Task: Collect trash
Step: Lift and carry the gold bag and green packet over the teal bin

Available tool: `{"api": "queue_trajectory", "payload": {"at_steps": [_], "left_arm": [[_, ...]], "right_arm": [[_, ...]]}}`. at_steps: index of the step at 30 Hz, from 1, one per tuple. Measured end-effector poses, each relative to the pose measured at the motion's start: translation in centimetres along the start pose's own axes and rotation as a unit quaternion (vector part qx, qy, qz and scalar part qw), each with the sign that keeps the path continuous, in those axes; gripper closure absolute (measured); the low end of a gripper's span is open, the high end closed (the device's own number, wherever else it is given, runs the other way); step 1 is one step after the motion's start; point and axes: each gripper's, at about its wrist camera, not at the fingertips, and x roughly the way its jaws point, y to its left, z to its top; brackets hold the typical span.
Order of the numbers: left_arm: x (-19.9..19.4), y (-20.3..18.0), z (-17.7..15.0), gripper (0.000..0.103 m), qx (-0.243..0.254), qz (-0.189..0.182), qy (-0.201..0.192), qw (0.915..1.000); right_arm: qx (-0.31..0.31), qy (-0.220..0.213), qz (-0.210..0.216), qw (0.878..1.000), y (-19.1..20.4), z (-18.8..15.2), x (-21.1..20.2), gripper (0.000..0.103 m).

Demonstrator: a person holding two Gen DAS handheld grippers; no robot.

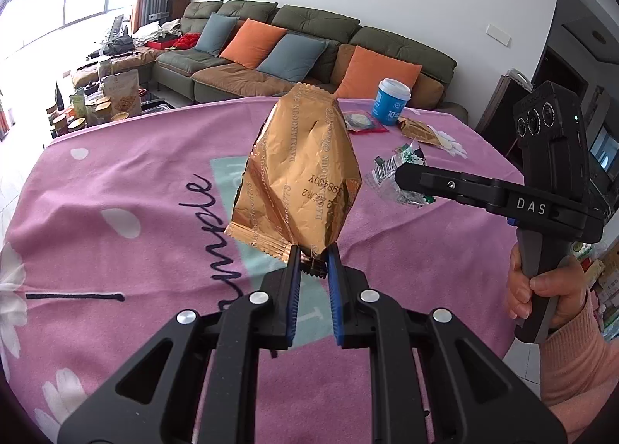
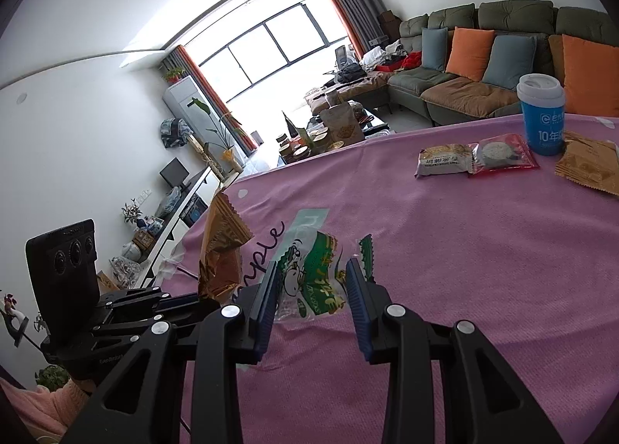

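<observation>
The left gripper (image 1: 312,256) pinches a gold wrapper (image 1: 298,173) upright above the pink tablecloth (image 1: 135,181).

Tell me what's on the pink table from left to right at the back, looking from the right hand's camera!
Grey snack packet → red packet → blue cup with a white lid → flat gold wrapper.

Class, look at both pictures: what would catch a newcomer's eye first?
A crinkled gold wrapper held upright in the left hand-held gripper above the pink tablecloth. The right hand-held gripper clasps a green-and-white wrapper; a blue cup stands at the far edge.
</observation>
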Motion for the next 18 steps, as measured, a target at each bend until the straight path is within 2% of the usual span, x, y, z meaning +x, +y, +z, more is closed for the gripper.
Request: {"api": "queue_trajectory", "payload": {"at_steps": [18], "left_arm": [[-6.8,4.7,-4.2,0.089,-0.043,0.044,-0.019,0.9979]], "right_arm": [[-0.029,0.027,0.051,0.998,5.0,-0.8,3.2,0.07]]}}
